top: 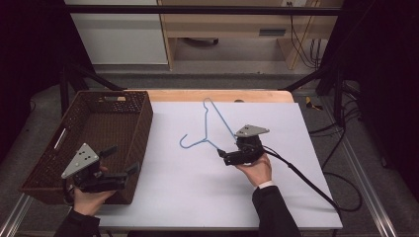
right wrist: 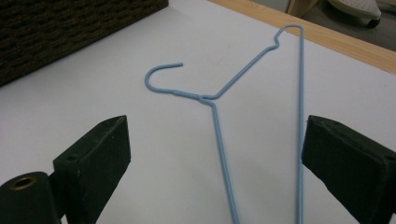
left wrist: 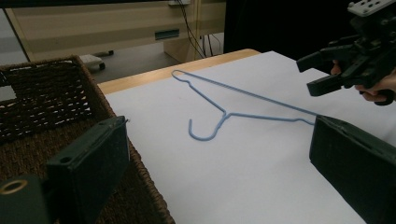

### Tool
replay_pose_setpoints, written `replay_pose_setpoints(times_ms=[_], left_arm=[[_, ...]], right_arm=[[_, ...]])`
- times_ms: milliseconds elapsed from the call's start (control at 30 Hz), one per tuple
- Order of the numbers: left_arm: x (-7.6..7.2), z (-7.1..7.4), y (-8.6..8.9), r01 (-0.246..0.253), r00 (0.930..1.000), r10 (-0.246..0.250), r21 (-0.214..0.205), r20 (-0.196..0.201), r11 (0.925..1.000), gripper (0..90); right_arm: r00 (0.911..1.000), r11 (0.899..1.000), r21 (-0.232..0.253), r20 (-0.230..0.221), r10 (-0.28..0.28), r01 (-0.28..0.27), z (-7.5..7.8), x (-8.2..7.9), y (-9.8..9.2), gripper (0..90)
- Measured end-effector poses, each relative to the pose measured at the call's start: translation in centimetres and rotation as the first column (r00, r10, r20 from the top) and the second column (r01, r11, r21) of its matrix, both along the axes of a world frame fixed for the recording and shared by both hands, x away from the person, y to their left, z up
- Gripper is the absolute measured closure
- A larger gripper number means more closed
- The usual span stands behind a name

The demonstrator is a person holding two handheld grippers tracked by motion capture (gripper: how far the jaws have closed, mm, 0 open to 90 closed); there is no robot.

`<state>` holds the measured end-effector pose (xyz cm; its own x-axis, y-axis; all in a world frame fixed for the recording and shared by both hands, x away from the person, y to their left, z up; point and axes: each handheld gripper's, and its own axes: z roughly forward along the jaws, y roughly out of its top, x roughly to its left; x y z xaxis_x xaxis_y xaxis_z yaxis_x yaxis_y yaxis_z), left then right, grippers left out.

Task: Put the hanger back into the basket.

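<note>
Right now the blue wire hanger (top: 211,126) lies flat on the white surface (top: 197,192), just right of the wicker basket (top: 123,106) and apart from it. Right tool (top: 228,156) sits at the hanger's near corner, jaws wide, with two wire runs between them in the right gripper view (right wrist: 219,140); pads not pressing, so no grip. Left tool (top: 121,160) hovers over the basket's near corner, jaws wide, nothing between them.

Handling, my read: thin wire, light, springy, slick on the sheet, likely to skate or pivot if nudged. Best hold is probably one straight run or the twisted neck (right wrist: 204,98); pinching two runs would flex it.

Orientation: hook (top: 186,142) points left toward the basket. Long bar runs from the far end (top: 207,101) toward the right tool. Exact contact at the near corner is hard to tell from above.
</note>
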<state>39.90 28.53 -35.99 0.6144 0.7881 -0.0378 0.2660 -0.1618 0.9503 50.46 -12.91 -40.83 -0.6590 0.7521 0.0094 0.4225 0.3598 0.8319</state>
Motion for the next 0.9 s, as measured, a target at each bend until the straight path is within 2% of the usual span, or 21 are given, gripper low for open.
replay_pose_setpoints(times_ms=[100, 167, 233, 333, 467, 500, 700, 767, 800, 833, 900], left_arm=[[0.0, 0.0, 0.0, 0.0, 1.0, 0.0, -0.002, 0.002, 1.0, 4.5], [0.0, 0.1, 0.0, 0.001, 1.0, -0.001, -0.003, 0.002, 1.0, 4.5], [-0.1, 0.1, 0.0, 0.003, 1.0, -0.003, -0.002, 0.003, 1.0, 4.6], [-0.1, 0.1, 0.0, 0.003, 1.0, -0.003, -0.003, 0.003, 1.0, 4.7], [0.0, 0.0, -0.1, 0.003, 1.0, -0.003, 0.0, 0.0, 1.0, 4.8], [0.0, 0.0, -0.1, 0.004, 1.0, -0.004, 0.002, 0.0, 1.0, 4.9], [0.0, 0.0, -0.2, 0.005, 1.0, -0.005, 0.002, 0.003, 1.0, 5.3], [0.0, 0.0, -0.2, 0.007, 1.0, -0.007, 0.003, 0.004, 1.0, 5.4], [0.0, 0.0, -0.2, 0.007, 1.0, -0.007, 0.003, 0.004, 1.0, 5.5], [0.0, 0.0, -0.2, 0.007, 1.0, -0.007, 0.003, 0.003, 1.0, 5.6], [0.0, 0.0, -0.2, 0.009, 1.0, -0.009, 0.005, 0.002, 0.9999, 5.7]], right_arm=[[0.9998, 1.0, -0.006, -0.019, -0.002, 0.002, -0.8, 1.2, 0.6, 10.3], [0.9997, 1.0, -0.009, -0.022, -0.003, 0.003, -1.0, 1.4, 0.7, 10.8], [0.9986, 0.999, -0.037, -0.048, -0.023, 0.022, -1.9, 2.5, 1.0, 11.8], [0.9976, 0.999, -0.045, -0.061, -0.033, 0.03, -2.4, 2.9, 1.1, 13.3], [0.9956, 0.997, -0.072, -0.086, -0.037, 0.031, -3.3, 3.9, 1.5, 17.3], [0.9944, 0.996, -0.091, -0.101, -0.033, 0.023, -3.8, 4.3, 1.7, 19.6], [0.9914, 0.992, -0.129, -0.129, -0.021, 0.004, -4.9, 4.9, 2.4, 26.5], [0.991, 0.987, -0.158, -0.133, -0.017, -0.005, -5.6, 5.1, 2.7, 31.7], [0.991, 0.987, -0.158, -0.133, -0.017, -0.005, -5.6, 5.1, 2.7, 31.7], [0.9889, 0.985, -0.173, -0.147, -0.021, -0.004, -5.9, 5.2, 2.8, 36.2], [0.9887, 0.985, -0.17, -0.149, -0.02, -0.006, -6.0, 5.2, 2.8, 38.9]])
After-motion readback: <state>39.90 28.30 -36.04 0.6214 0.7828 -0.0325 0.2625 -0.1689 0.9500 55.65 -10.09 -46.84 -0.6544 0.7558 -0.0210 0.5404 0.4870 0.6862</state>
